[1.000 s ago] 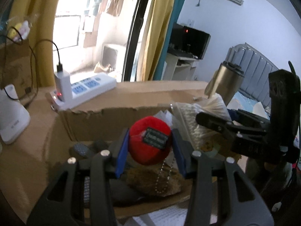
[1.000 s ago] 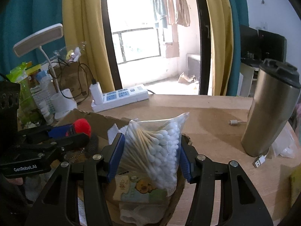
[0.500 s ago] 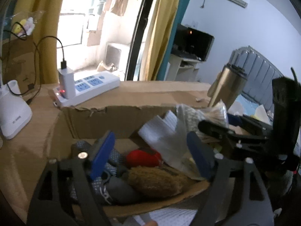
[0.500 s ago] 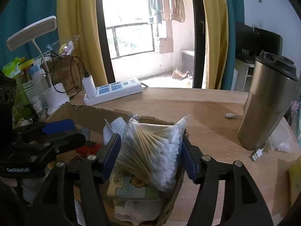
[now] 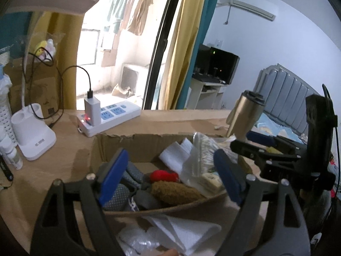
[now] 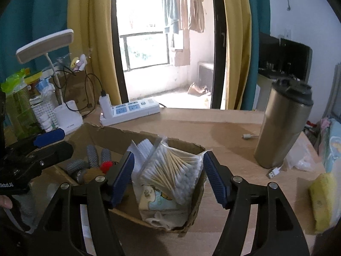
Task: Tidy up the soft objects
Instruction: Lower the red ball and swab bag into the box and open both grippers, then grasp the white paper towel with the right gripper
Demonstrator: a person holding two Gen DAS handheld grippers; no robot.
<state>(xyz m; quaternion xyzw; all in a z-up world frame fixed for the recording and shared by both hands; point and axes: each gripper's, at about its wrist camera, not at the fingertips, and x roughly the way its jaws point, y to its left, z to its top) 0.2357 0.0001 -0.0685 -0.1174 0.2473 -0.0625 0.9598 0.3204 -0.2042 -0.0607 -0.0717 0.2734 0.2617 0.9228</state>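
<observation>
Both jaws stand released and hold nothing; the left gripper [image 5: 170, 177] is opening over the red plush ball [image 5: 163, 175], the right gripper [image 6: 168, 176] straddles the cotton-swab bag [image 6: 172, 170]. Both items lie in the cardboard box [image 6: 119, 135]. Lift each gripper clear toward six o'clock without snagging plastic.

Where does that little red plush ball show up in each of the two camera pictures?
Left wrist view: red plush ball at the middle of the cardboard box, between the blue fingers.
Right wrist view: red plush ball left of centre.
Shared landmark: white power strip.
</observation>
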